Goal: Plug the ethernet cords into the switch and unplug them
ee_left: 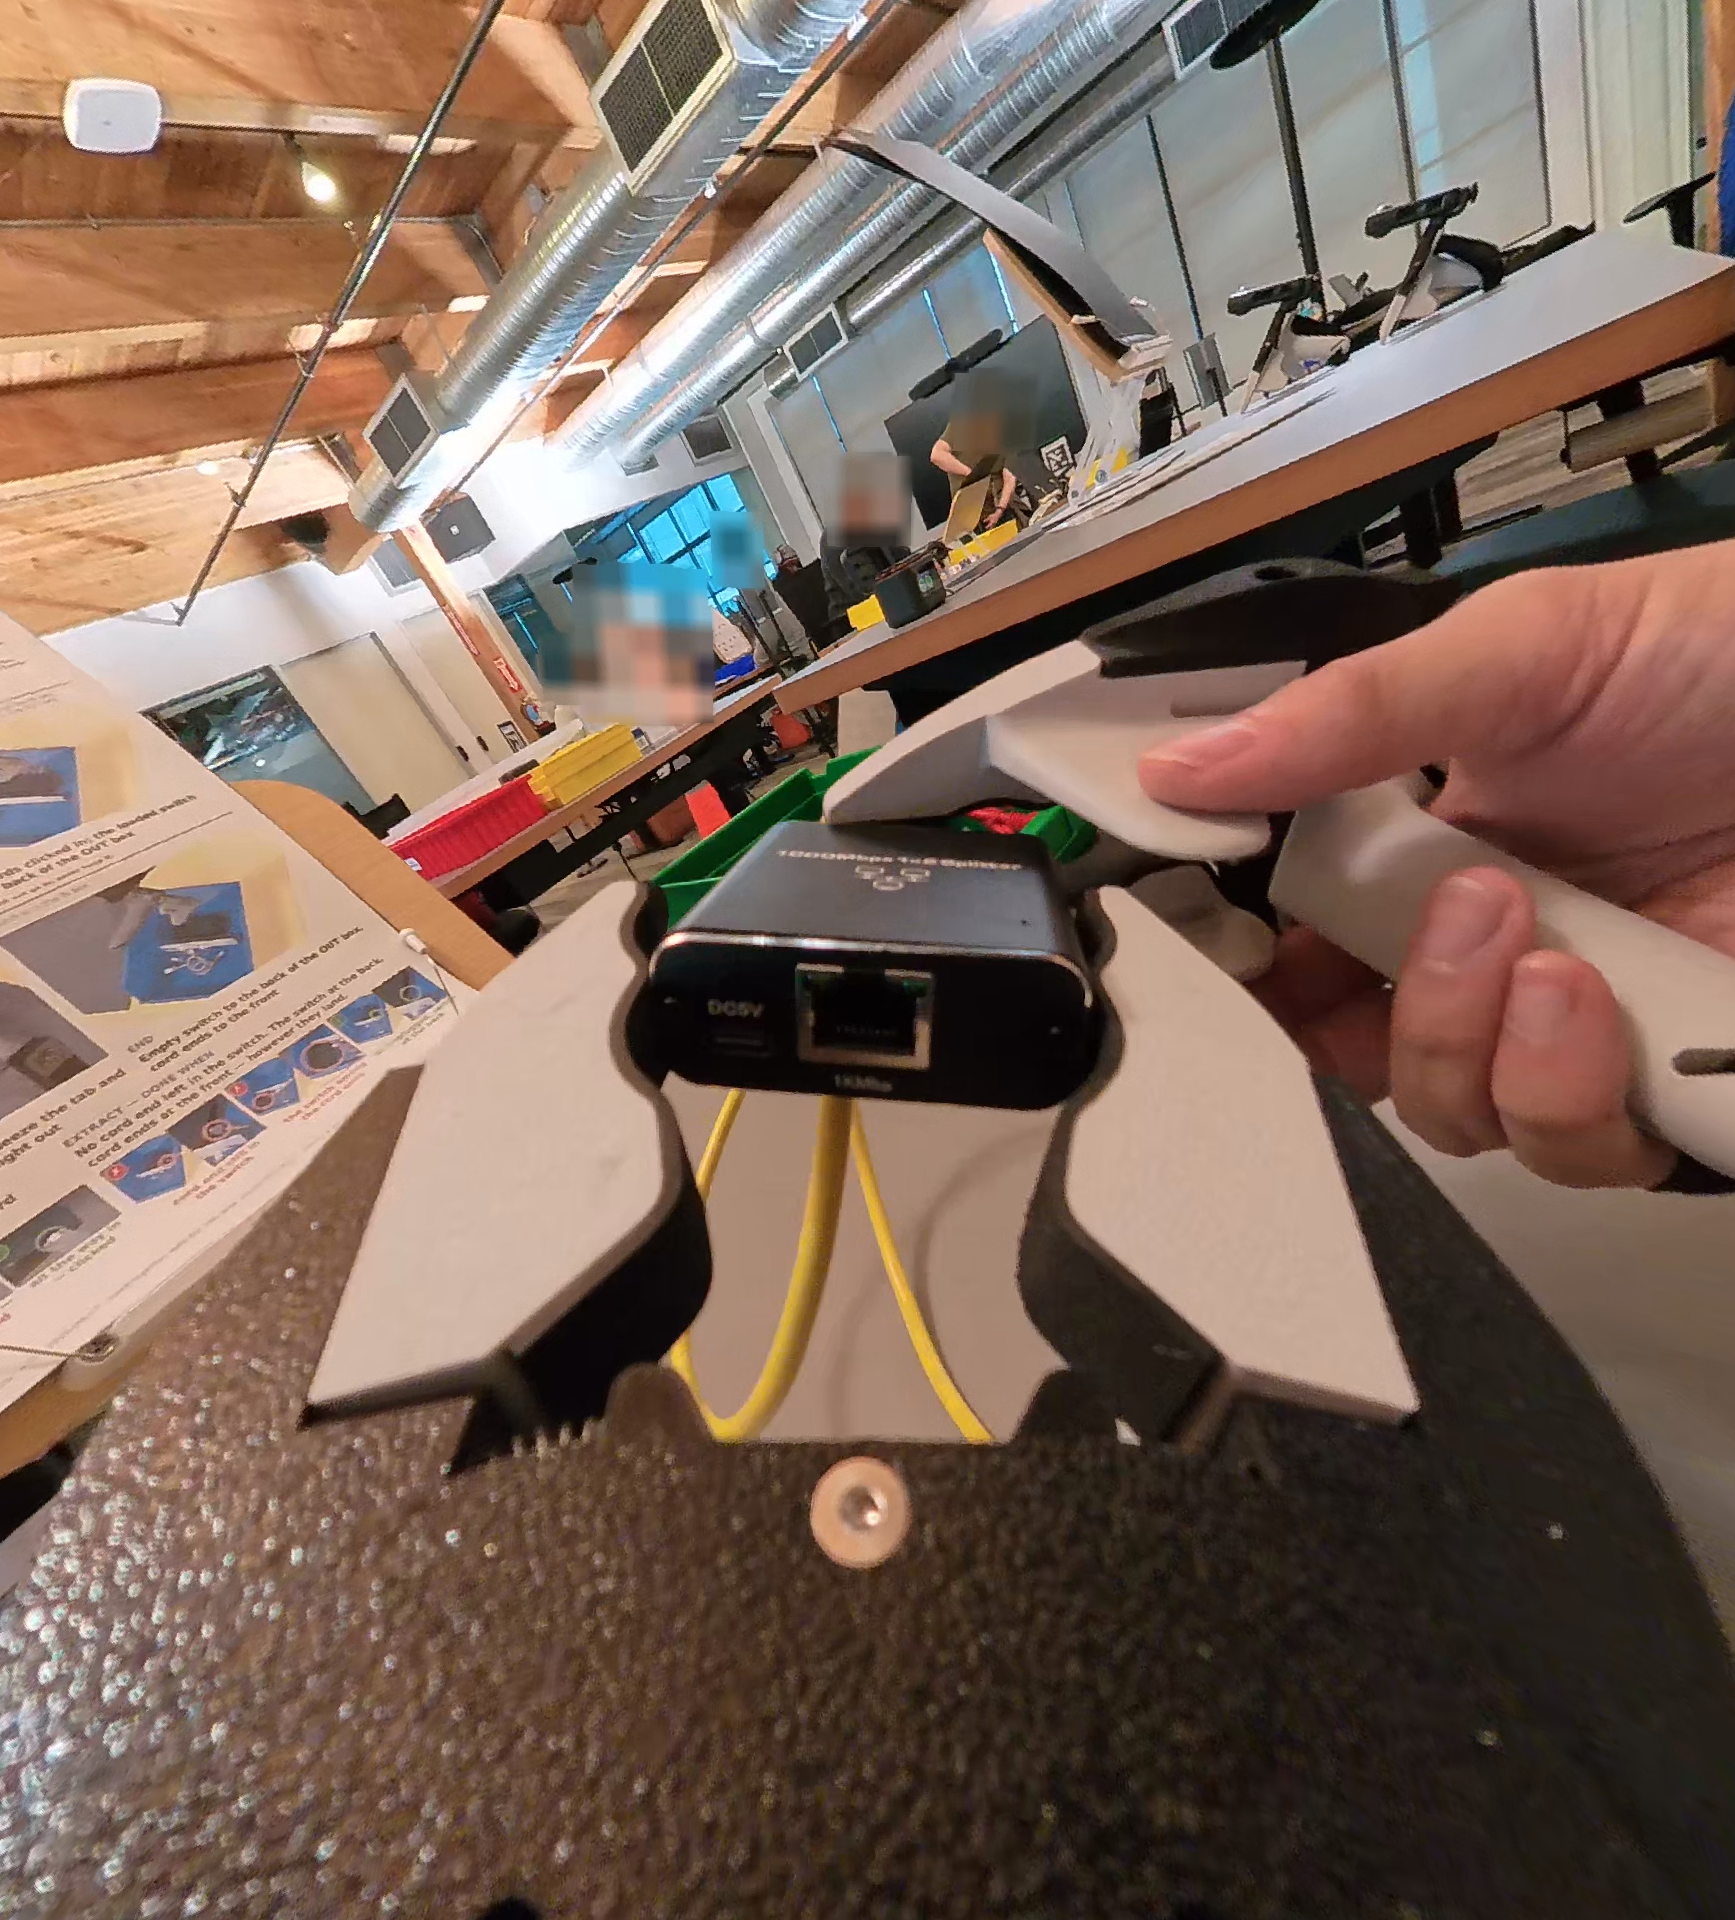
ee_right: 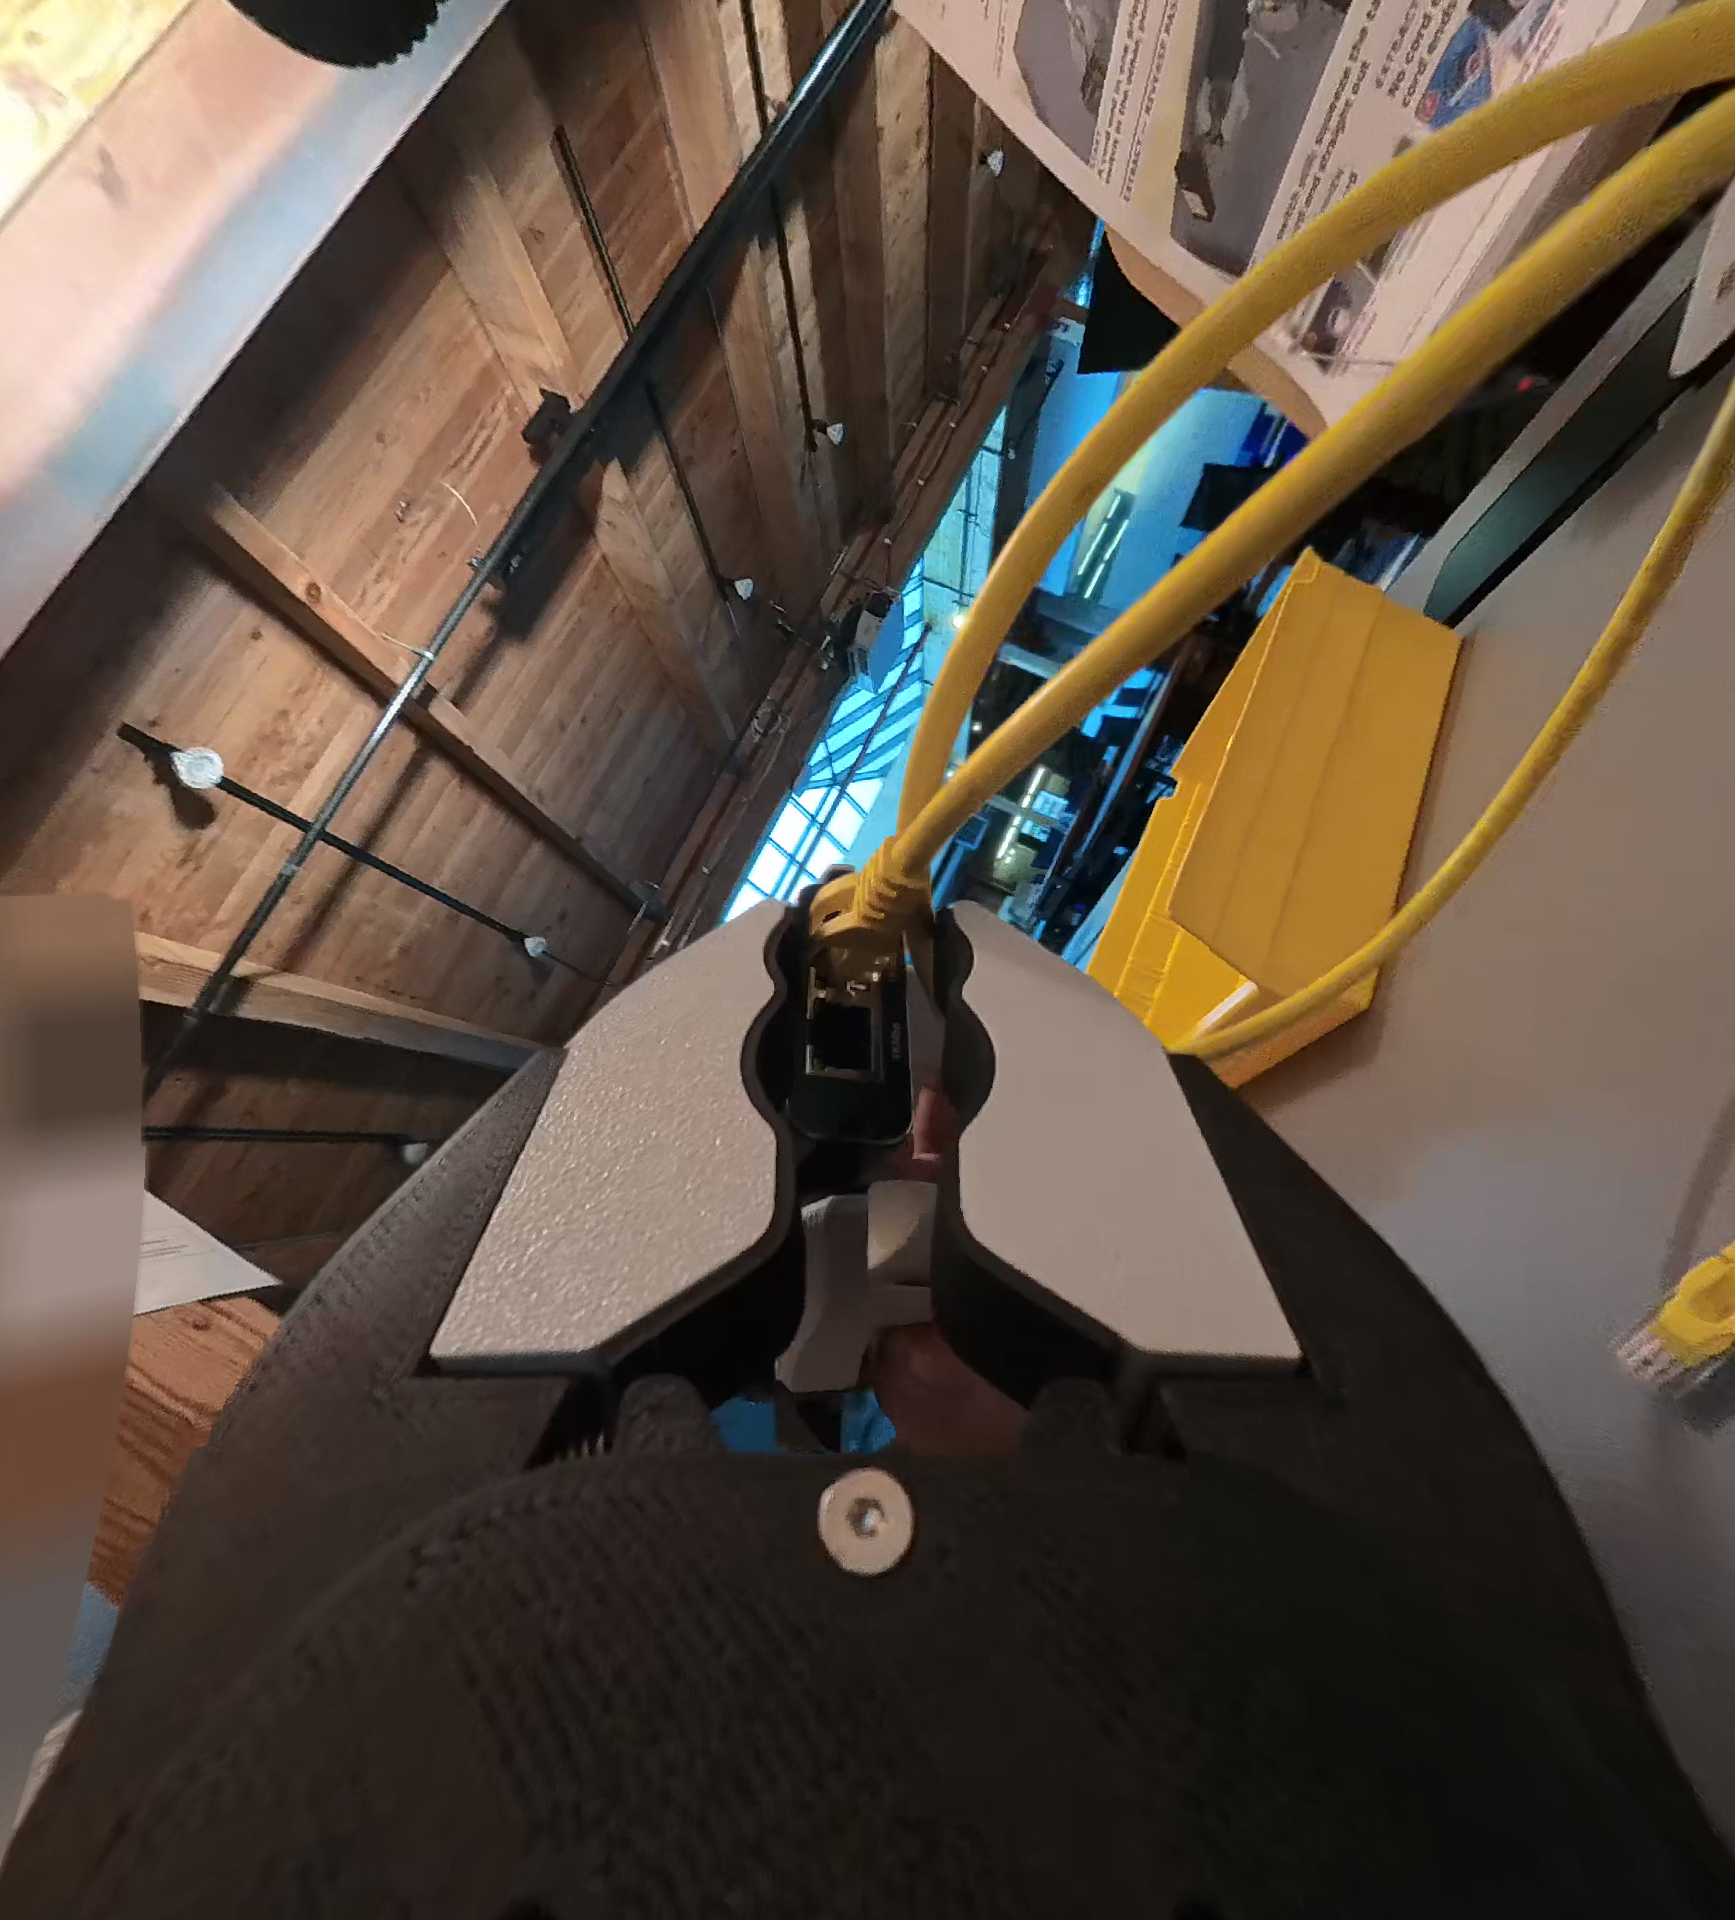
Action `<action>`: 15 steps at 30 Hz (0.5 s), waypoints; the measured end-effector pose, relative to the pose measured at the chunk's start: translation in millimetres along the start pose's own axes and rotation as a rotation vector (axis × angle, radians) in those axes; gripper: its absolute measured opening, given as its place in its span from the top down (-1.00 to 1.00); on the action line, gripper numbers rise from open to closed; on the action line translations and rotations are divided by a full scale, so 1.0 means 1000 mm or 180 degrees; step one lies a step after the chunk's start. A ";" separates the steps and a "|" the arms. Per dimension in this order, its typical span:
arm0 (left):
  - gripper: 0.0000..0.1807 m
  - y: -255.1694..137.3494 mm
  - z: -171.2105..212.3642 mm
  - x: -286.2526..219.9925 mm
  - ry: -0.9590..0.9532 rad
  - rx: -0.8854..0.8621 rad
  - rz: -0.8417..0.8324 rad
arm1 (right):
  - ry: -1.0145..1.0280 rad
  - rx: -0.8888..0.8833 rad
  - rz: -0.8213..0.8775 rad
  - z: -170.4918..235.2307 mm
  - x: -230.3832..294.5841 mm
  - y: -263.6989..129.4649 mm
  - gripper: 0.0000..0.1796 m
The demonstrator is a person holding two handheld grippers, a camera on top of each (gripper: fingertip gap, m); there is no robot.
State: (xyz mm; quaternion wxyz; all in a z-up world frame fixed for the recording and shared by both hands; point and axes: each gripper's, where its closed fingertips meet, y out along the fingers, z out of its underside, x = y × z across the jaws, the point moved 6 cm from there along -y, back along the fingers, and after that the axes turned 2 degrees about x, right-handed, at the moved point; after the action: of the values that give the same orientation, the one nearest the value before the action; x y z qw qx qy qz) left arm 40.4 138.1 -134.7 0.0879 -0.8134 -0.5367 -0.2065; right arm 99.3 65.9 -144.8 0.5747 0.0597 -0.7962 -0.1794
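Between the two fingers of the left gripper (ee_left: pixel 868 997) sits the black switch (ee_left: pixel 868 977), clamped by its short sides, lifted above the table and a bit above the centre of the left wrist view. Its face toward this camera has one empty network socket (ee_left: pixel 863 1013) and a small power port (ee_left: pixel 738 1042) at about 9 o'clock from it. No plug is in this face.

On the opposite face, seen only in the right wrist view, one yellow plug (ee_right: pixel 868 904) is in the switch (ee_right: pixel 847 1060), and the socket below it, toward 6 o'clock, is empty. The right gripper (ee_right: pixel 868 945) has its fingers closed around this end; I judge that it pinches the yellow plug, but whether it is pushing in or pulling out I cannot tell. Another plug (ee_right: pixel 1715 1309) lies free on the grey table (ee_right: pixel 1569 1039) at 4 o'clock. So at most one cord is connected, and the rest is left.

The left wrist view alone shows the hand (ee_left: pixel 1569 862) holding the right gripper (ee_left: pixel 1050 769) and two yellow cords (ee_left: pixel 811 1268) hanging under the switch. The right wrist view alone shows the cords (ee_right: pixel 1206 436) arching toward 1 o'clock and a yellow bin (ee_right: pixel 1289 810).
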 end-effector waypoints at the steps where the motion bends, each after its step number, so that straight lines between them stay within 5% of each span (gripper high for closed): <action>1: 0.18 0.000 0.000 0.000 0.0018 0.0005 -0.0006 | 0.0040 -0.0007 -0.0030 0.000 0.000 0.000 0.75; 15: 0.18 0.001 0.000 -0.002 -0.0060 -0.0001 0.0048 | -0.0156 0.0028 -0.0046 -0.001 -0.001 -0.003 0.77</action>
State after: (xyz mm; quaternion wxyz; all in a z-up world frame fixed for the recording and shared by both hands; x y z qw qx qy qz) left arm 40.1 135.9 -135.3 0.0843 -0.8193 -0.5313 -0.1982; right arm 99.8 63.5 -146.2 0.5534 0.0637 -0.8104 -0.1814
